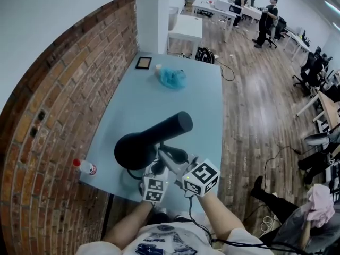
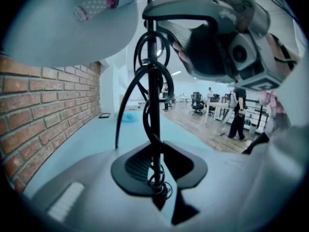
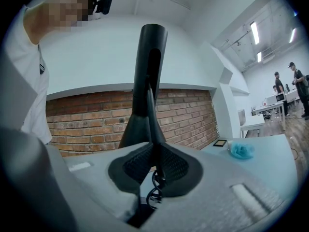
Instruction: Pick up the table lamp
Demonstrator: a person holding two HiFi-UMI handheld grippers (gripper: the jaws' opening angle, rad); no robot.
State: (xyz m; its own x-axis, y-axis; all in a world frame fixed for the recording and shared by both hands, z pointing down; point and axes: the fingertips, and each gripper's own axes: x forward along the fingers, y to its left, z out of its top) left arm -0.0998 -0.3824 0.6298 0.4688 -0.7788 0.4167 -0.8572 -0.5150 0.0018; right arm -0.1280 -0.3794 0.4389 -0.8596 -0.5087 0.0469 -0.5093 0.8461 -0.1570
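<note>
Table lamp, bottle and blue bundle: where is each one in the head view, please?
table lamp (image 1: pixel 159 133), head view, middle of its black shade.
bottle (image 1: pixel 87 168), head view, its pale body.
blue bundle (image 1: pixel 173 78), head view, its crumpled middle.

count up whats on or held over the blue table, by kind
table lamp: 1
red-capped bottle: 1
crumpled blue wad: 1
dark square frame: 1
total: 4
</note>
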